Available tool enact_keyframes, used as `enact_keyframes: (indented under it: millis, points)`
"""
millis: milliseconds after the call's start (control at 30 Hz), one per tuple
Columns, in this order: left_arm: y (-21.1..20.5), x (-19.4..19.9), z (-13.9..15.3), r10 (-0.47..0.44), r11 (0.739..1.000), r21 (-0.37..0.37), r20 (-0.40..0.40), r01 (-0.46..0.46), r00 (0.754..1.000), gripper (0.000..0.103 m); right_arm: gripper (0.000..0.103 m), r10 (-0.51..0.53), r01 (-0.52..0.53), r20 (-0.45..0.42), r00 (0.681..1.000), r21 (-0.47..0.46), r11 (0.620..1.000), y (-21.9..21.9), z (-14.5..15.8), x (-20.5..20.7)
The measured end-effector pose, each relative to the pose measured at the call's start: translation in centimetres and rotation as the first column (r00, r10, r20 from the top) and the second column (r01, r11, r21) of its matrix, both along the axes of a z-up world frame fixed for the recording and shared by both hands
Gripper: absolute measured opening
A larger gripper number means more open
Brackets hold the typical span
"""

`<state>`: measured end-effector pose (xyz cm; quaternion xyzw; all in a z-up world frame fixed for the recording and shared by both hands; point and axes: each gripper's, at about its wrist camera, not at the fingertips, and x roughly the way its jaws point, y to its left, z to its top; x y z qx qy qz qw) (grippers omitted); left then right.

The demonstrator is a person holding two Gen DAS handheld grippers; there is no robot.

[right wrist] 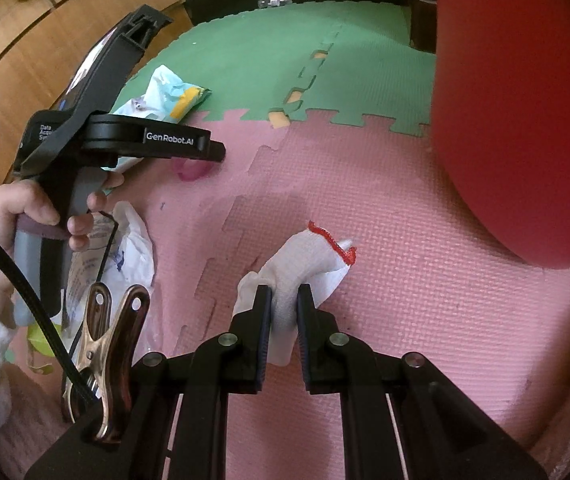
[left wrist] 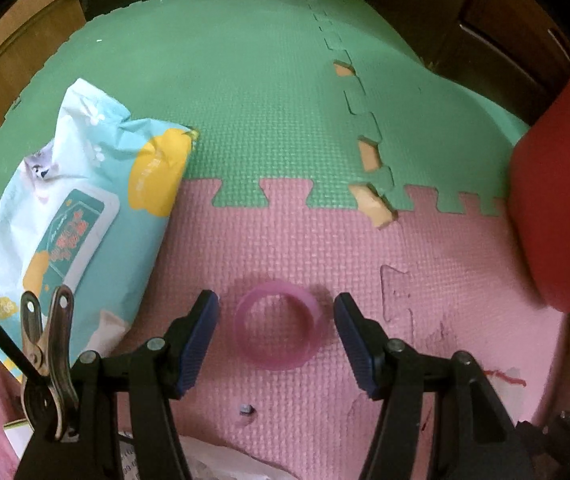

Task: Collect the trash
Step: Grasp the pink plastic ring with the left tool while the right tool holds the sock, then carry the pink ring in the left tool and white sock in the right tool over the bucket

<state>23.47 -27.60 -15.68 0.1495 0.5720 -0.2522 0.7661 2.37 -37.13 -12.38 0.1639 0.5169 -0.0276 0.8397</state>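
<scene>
A pink plastic ring (left wrist: 277,325) lies on the pink foam mat, between the open jaws of my left gripper (left wrist: 276,320), which straddles it without touching. The ring also shows in the right wrist view (right wrist: 191,170), partly hidden under the left gripper body (right wrist: 117,136). My right gripper (right wrist: 284,304) is shut on a white knit glove with a red cuff edge (right wrist: 305,256) and holds it just above the mat.
A wet-wipes pack (left wrist: 85,216) lies left of the ring. A red bin (right wrist: 521,112) stands at the right. A white plastic bag (right wrist: 125,248) lies by the left hand. Wooden furniture (right wrist: 13,52) borders the mat on the left.
</scene>
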Motion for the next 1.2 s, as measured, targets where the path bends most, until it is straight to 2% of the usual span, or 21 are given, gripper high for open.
enact_keyframes:
  millis: [100,333,633,967,1200]
  points:
    - [0.2,0.1,-0.2,0.016,1.000,-0.005,-0.003,-0.016,1.000,0.062,0.014,0.010,-0.010,0.003,1.000,-0.010,1.000,0.2,0.0,0.1]
    - [0.5,-0.6,-0.4,0.017,0.999,0.037,0.048,-0.019,0.999,0.045,0.014,0.005,-0.005,0.010,1.000,-0.008,1.000,0.0,-0.1,0.0]
    - [1.2,-0.8,0.5,0.027,0.999,0.015,0.054,-0.028,0.998,0.045,0.014,0.012,-0.011,0.035,0.999,-0.012,1.000,-0.2,0.0,-0.4]
    - [3.2,-2.7,4.0,0.059,0.997,-0.064,0.083,-0.053,0.995,0.045,0.014,0.019,-0.018,0.078,0.997,-0.018,1.000,0.0,0.9,-1.5]
    - [4.3,-4.8,8.0,0.088,0.986,-0.153,0.116,-0.070,0.989,0.045,0.014,0.069,-0.056,0.157,0.985,-0.086,0.995,1.4,3.1,-3.3]
